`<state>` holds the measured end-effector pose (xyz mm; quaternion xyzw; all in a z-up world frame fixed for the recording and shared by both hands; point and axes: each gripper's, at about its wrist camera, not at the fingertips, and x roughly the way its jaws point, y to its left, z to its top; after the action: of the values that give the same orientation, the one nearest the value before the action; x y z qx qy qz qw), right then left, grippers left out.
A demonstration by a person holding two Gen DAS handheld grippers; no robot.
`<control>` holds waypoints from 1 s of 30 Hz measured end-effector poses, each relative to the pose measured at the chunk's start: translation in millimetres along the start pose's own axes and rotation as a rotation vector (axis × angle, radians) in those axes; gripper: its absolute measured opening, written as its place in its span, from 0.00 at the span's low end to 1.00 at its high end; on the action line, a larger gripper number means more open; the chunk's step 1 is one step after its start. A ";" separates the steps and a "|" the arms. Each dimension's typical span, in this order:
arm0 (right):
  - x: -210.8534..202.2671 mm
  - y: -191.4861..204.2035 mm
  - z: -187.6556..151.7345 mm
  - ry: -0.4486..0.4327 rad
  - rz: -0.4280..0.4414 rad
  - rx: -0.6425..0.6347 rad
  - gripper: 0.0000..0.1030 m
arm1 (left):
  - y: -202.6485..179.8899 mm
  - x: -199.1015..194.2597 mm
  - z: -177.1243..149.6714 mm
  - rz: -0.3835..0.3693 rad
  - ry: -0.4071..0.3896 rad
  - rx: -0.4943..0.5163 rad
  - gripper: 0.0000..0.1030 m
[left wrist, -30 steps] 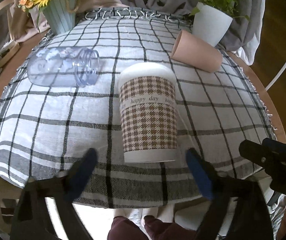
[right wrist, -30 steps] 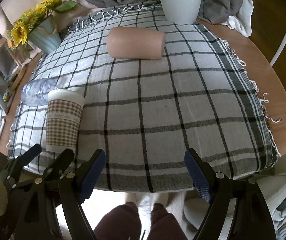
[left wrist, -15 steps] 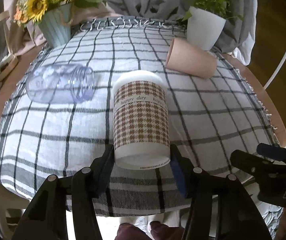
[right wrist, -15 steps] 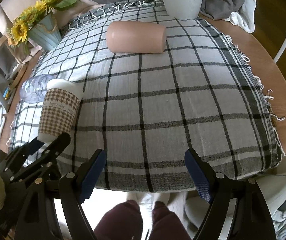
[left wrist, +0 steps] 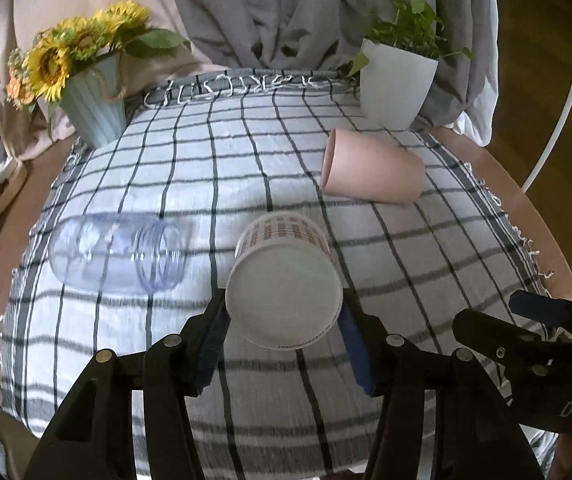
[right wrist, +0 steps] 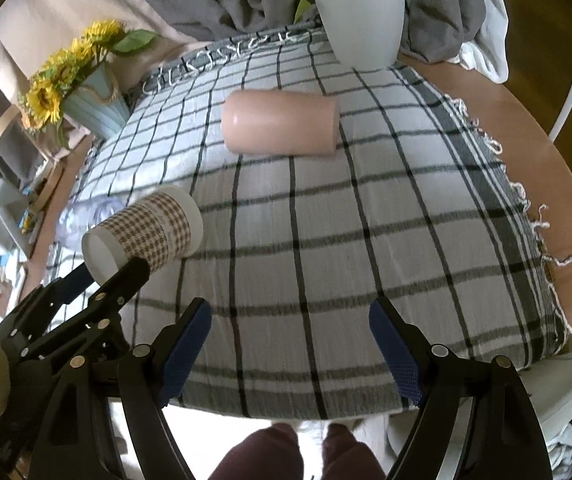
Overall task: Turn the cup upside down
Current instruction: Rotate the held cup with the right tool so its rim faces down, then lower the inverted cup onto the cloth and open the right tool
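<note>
Between the blue pads of the left gripper [left wrist: 284, 346], the houndstooth paper cup [left wrist: 284, 286] is clamped near its base and held tipped on its side above the checked tablecloth [left wrist: 246, 160], its white flat bottom turned toward the left wrist camera. From the right wrist view the same cup [right wrist: 146, 236] hangs over the near left part of the cloth, lidded end pointing up and toward the far side of the table, base end low and nearest the person, with the left gripper [right wrist: 102, 280] pinching it from both sides. Just left of the cup lies a clear plastic jar [left wrist: 118, 256] on its side, its threaded mouth facing the cup. Farther back on the right, a pink cup [right wrist: 280, 124] also lies on its side on the cloth. Behind it stands a white plant pot [right wrist: 360, 20] with green leaves, and at the far left corner a pale blue vase [left wrist: 94, 100] of sunflowers. The right gripper [right wrist: 290, 354] is spread wide with nothing between its 2 blue pads, hovering at the near edge of the table.
</note>
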<state>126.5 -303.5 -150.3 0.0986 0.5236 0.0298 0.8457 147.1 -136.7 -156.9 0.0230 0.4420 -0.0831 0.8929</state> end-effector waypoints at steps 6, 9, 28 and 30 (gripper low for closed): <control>-0.7 -1.5 13.3 -0.024 0.000 0.018 0.79 | 3.0 7.9 15.1 -0.013 -0.002 -0.006 0.52; 0.9 -3.1 17.6 -0.025 0.001 0.032 0.79 | 4.6 14.0 22.6 -0.019 0.003 -0.006 0.52; 4.4 -8.7 33.0 -0.025 -0.078 0.029 0.93 | 4.9 14.3 23.2 0.020 0.048 -0.061 0.78; -2.8 -9.3 32.2 -0.043 -0.080 0.021 0.93 | 7.1 4.5 18.2 0.046 0.036 -0.079 0.82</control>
<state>153.5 -317.4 -135.8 0.0873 0.5091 -0.0117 0.8562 165.3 -132.3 -149.6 -0.0005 0.4605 -0.0445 0.8866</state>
